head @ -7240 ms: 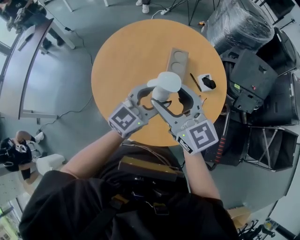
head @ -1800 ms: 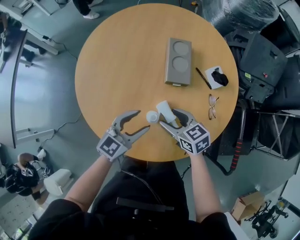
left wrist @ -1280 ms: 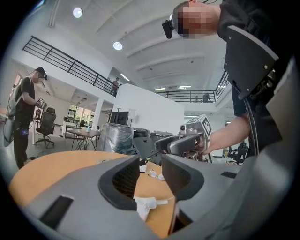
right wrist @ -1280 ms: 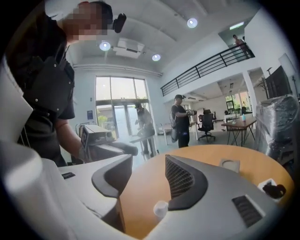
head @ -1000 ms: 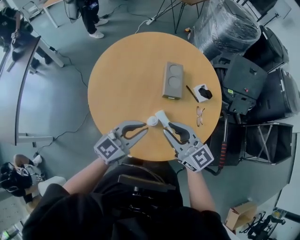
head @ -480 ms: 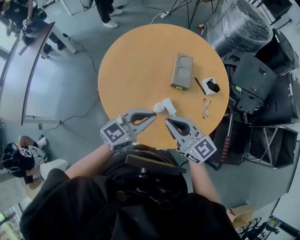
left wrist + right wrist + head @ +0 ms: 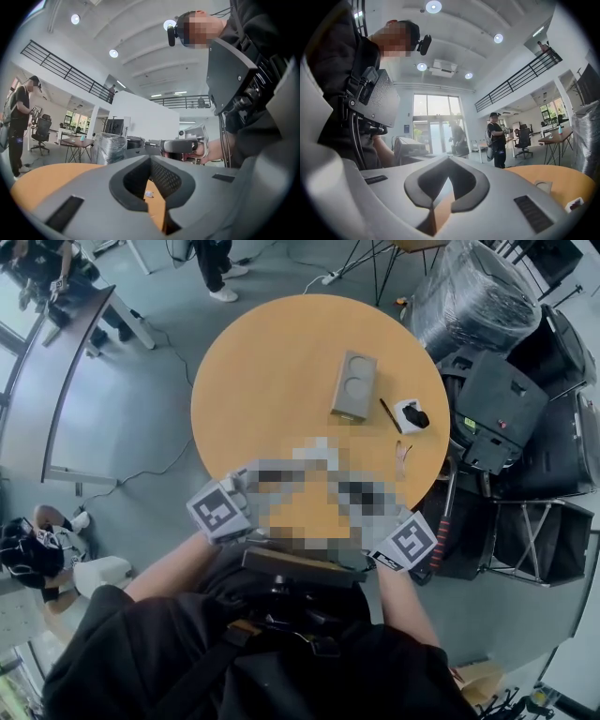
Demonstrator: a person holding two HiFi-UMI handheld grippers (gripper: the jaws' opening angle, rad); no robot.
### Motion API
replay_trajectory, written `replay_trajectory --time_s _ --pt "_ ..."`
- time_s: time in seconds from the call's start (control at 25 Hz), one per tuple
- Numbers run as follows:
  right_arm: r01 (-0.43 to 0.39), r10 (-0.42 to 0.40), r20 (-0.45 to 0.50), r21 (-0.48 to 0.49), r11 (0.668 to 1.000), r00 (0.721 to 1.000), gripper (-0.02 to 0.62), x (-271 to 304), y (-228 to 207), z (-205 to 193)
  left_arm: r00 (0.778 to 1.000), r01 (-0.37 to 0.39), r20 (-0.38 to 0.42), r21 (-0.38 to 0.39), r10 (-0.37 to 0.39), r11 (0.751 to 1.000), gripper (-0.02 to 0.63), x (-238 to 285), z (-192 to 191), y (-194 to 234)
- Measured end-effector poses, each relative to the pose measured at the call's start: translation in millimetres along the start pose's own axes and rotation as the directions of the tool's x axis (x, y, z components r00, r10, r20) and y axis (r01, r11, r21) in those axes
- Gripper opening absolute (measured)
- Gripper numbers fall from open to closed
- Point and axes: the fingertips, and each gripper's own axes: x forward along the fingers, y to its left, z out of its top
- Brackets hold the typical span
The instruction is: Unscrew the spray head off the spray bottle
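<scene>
Round tan table [image 7: 272, 362]; left gripper [image 7: 151, 158] just closed, empty; right gripper [image 7: 449, 160] jaws together, empty

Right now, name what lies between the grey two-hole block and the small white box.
A thin black pen lies between the grey block and the white box, nearer the box. The head view shows it.

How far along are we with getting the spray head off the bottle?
Done: unclear; the bottle cannot be made out in any view, and the near part of the table is blurred. In hand: nothing; the left gripper, whose jaws have just been closing on nothing, and the right gripper are shut and empty. Left: confirm the head is off.
</scene>
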Motion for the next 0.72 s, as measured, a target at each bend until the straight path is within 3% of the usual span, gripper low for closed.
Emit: replay_trajectory --time_s 0.72 --pt "-0.03 0.029 -0.026 -0.058 0.998 0.999 0.008 -3 7 0 1.0 -0.001 0.014 0.013 0.001 1.0 0.021 1 5 -14"
